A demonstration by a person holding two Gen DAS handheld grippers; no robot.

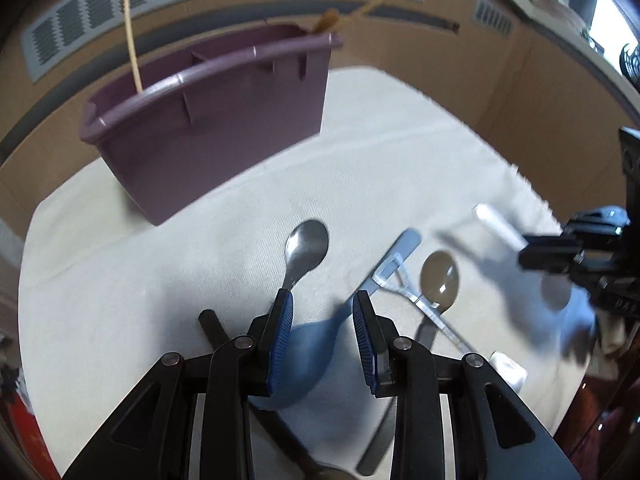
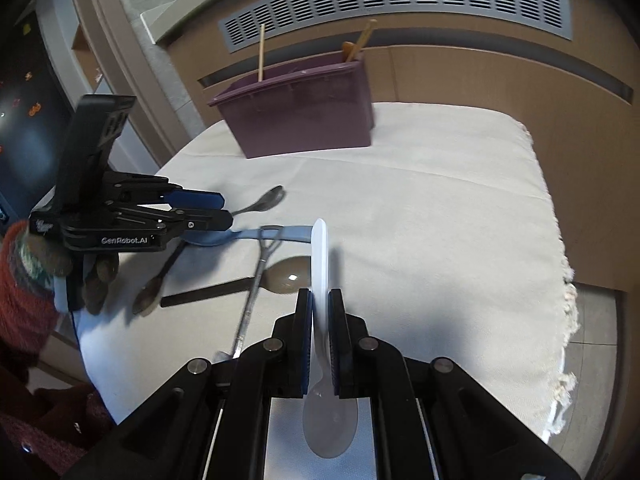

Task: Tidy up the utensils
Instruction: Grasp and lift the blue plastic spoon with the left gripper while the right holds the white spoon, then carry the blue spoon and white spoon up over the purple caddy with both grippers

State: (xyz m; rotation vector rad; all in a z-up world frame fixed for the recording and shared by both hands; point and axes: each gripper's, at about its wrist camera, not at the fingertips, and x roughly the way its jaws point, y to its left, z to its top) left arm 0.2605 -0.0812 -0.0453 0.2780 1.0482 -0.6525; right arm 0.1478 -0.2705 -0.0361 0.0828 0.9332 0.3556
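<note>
Notably, "GenRobot.AI" lettering point(image 2: 122, 240) on the gaping left hand-held gripper point(image 1: 323, 300); right hand-held gripper point(image 2: 320, 300) clamped on white plastic spoon point(image 2: 320, 256).

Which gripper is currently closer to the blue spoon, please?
Left. The left gripper hangs open directly over the blue spoon; the right gripper is off to the side, shut on a white plastic spoon.
</note>
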